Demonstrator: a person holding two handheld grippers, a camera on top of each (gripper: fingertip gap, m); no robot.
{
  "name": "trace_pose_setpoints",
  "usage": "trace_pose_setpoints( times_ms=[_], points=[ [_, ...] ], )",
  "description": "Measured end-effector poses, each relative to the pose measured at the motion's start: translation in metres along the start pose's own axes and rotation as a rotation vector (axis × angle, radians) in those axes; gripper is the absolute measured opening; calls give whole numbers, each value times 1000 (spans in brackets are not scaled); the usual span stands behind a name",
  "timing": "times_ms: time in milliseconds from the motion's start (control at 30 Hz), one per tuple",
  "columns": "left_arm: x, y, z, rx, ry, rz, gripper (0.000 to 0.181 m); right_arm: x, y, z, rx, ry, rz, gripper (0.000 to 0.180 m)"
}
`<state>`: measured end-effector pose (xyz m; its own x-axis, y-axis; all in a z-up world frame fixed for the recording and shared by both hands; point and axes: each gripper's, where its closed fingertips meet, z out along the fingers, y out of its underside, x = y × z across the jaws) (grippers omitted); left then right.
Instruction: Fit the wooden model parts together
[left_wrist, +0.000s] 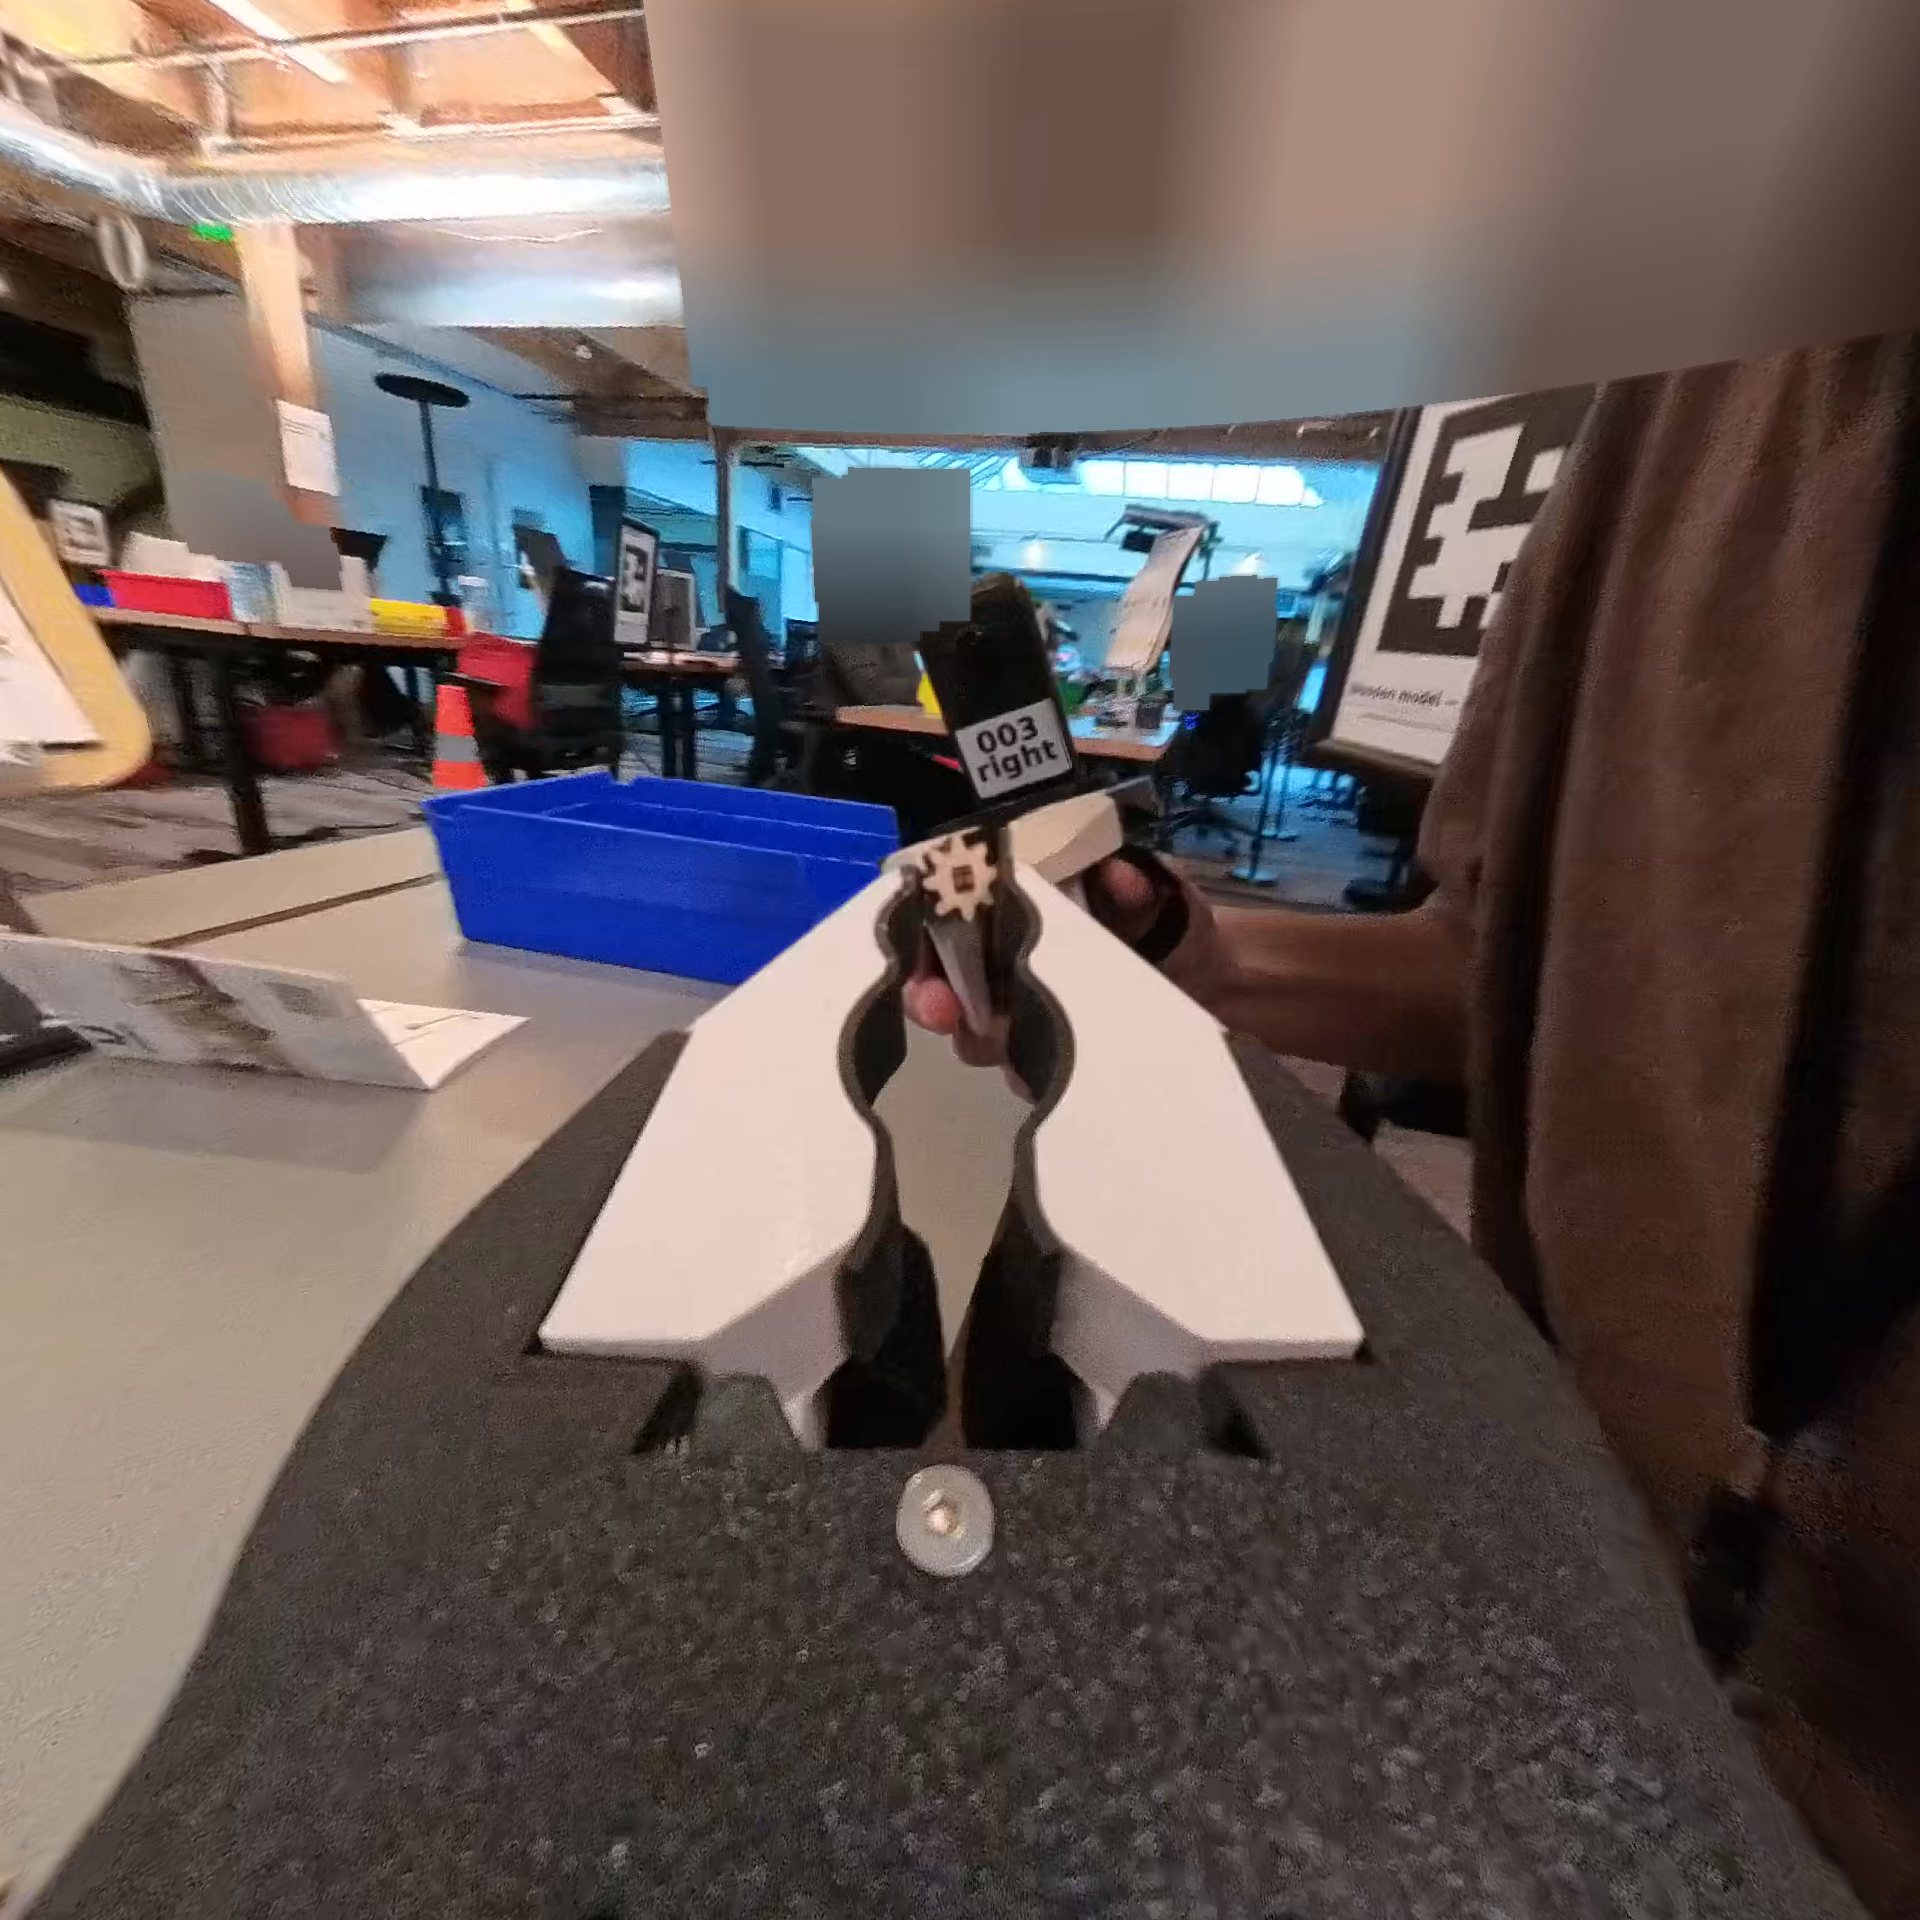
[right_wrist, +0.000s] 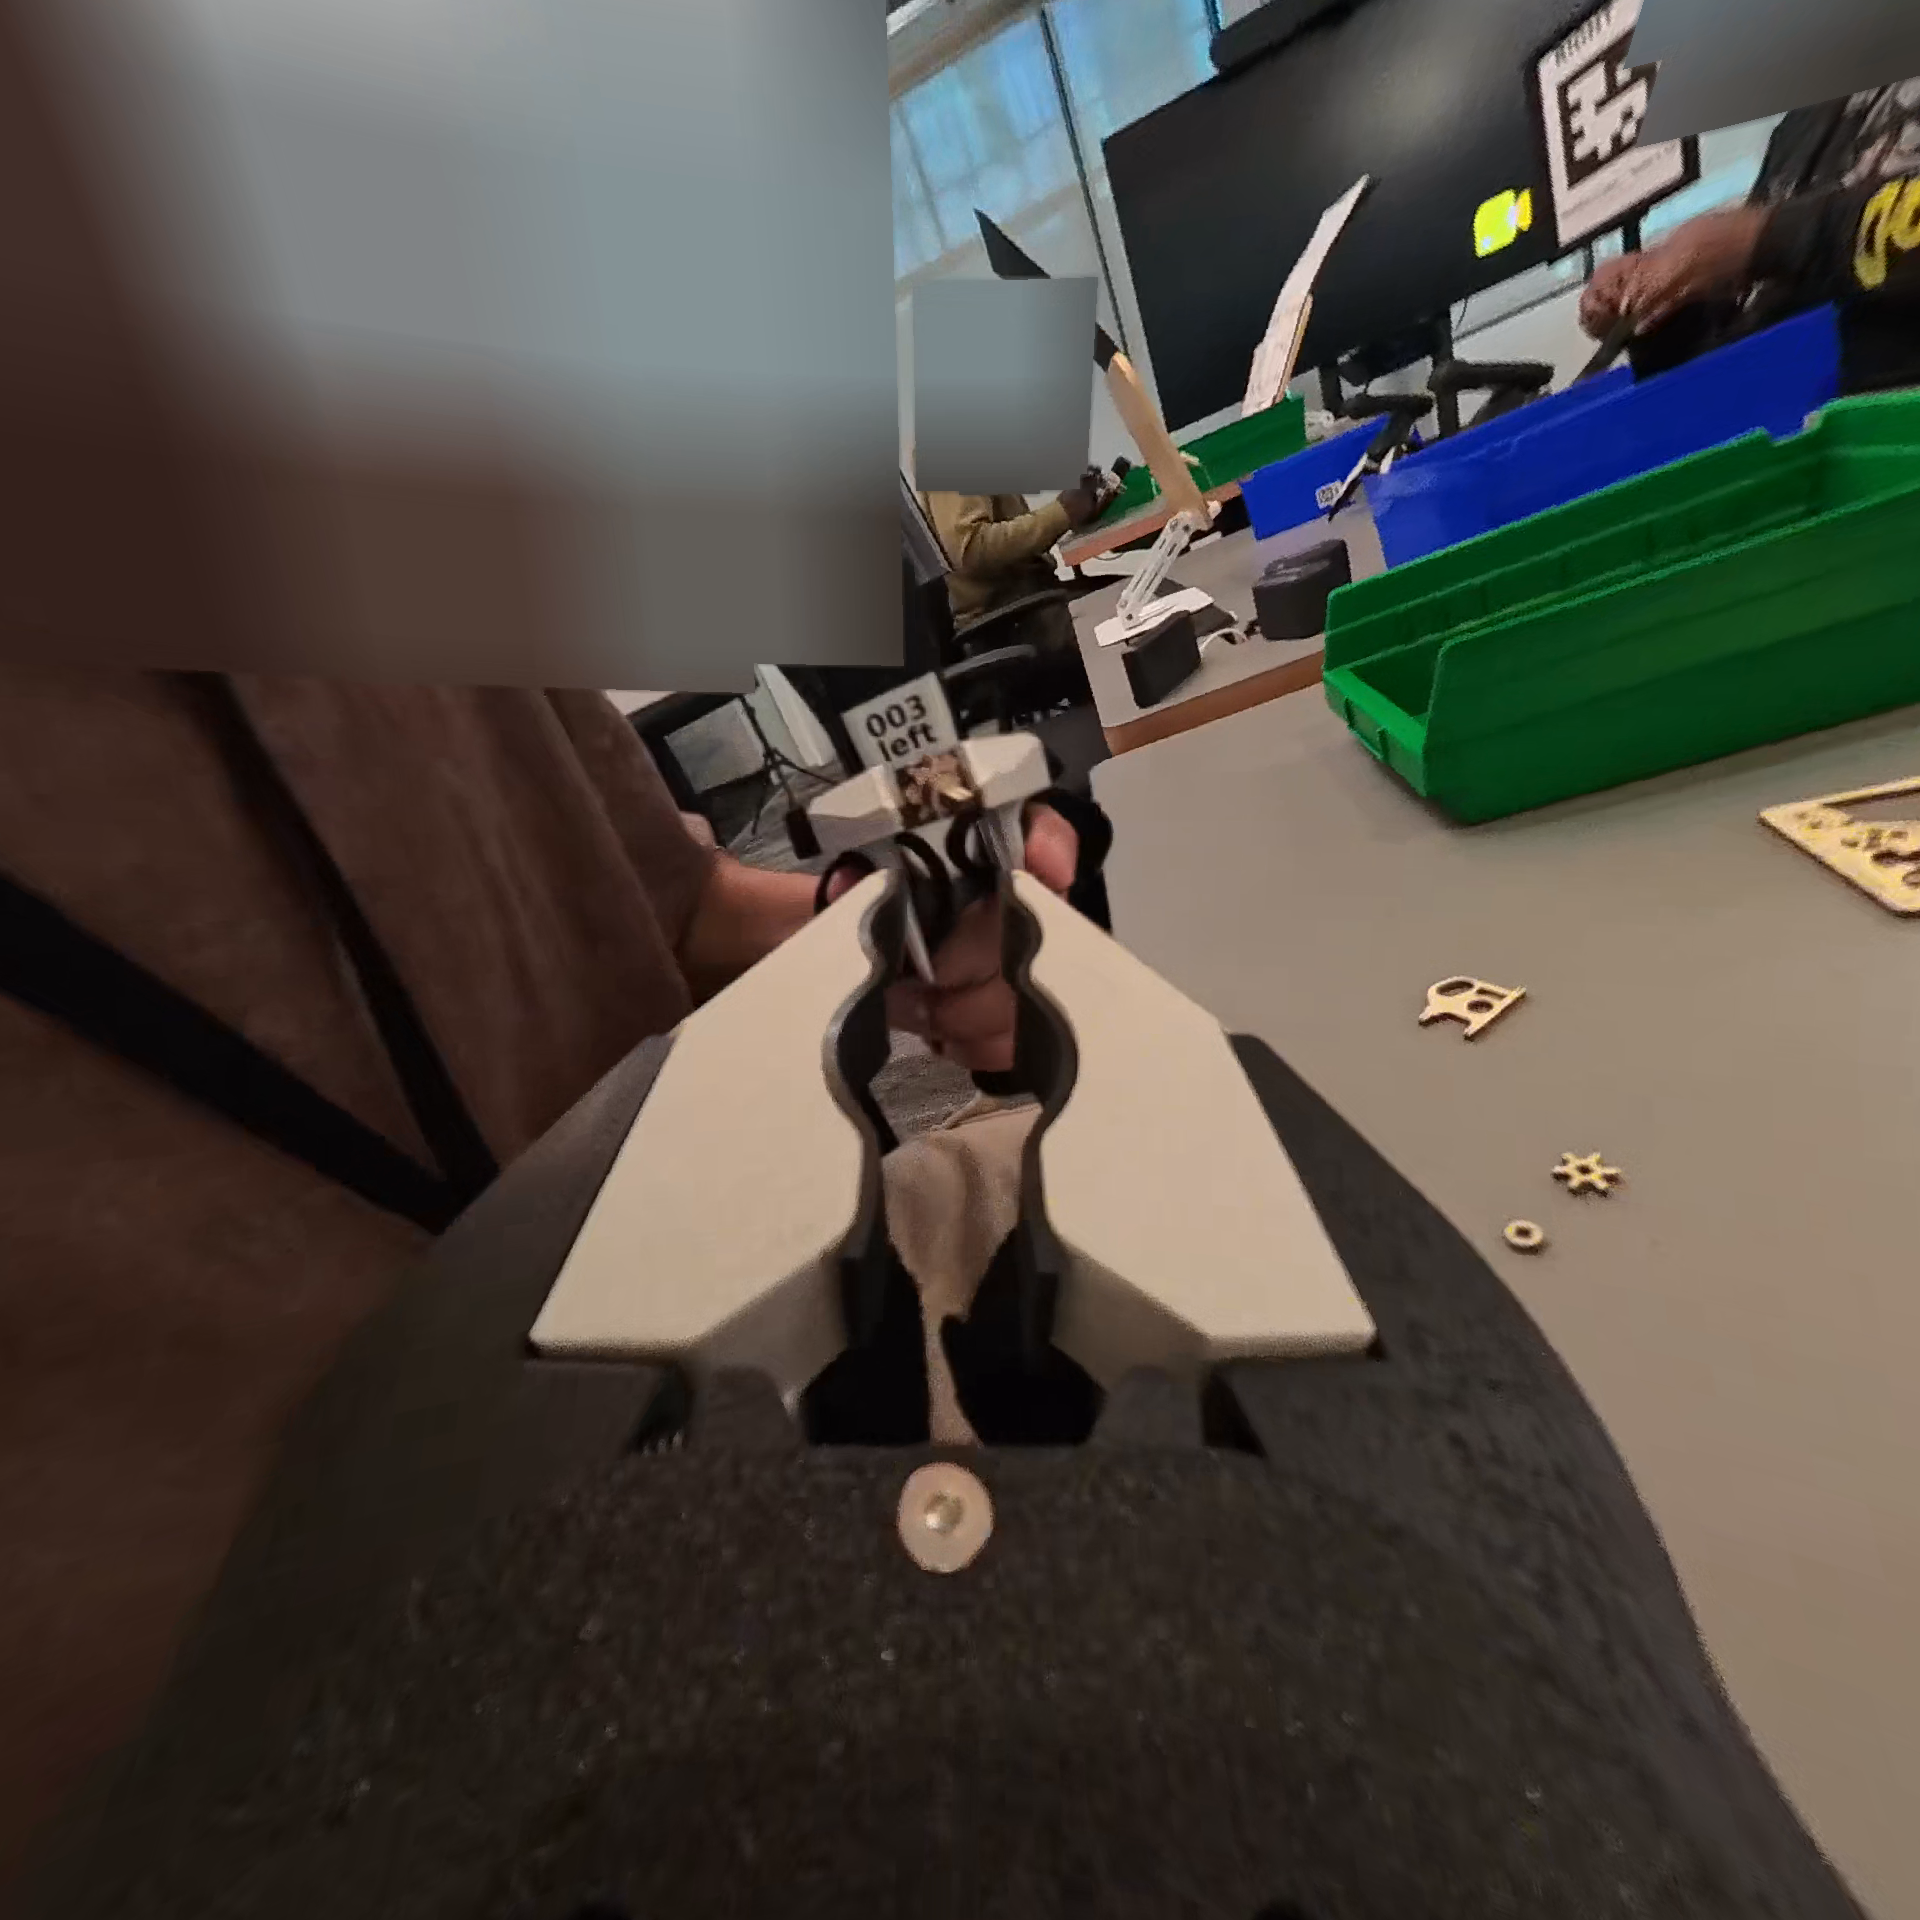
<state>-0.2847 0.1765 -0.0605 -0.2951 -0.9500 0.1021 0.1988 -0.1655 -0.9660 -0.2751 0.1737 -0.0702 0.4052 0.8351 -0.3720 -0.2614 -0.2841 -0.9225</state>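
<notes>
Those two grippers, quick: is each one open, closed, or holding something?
Left gripper: closed on a small wooden gear at its fingertips.
Right gripper: fingertips close together, the other gripper right behind them; closed or holding anything, cannot tell.

right: green bin (right_wrist: 1621, 634), loose wooden parts (right_wrist: 1470, 1006) | left: blue bin (left_wrist: 655, 873)

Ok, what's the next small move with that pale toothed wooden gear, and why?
Probably steady the left gripper and ease the right gripper closer: the pale toothed wooden gear sits between the left jaws' tips, and the right gripper faces it head-on behind.
</notes>
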Motion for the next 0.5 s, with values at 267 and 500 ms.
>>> trace_pose_setpoints(
  times_ms=[267, 500],
  points=[
    [-11, 9, 8, 55, 89, -280, 10, 17, 3, 0, -1, 113, -162, 14],
    [-12, 21, 11, 44, 118, -538, 10, 20, 9, 2, -65, 236, -460, 14]
  ],
)
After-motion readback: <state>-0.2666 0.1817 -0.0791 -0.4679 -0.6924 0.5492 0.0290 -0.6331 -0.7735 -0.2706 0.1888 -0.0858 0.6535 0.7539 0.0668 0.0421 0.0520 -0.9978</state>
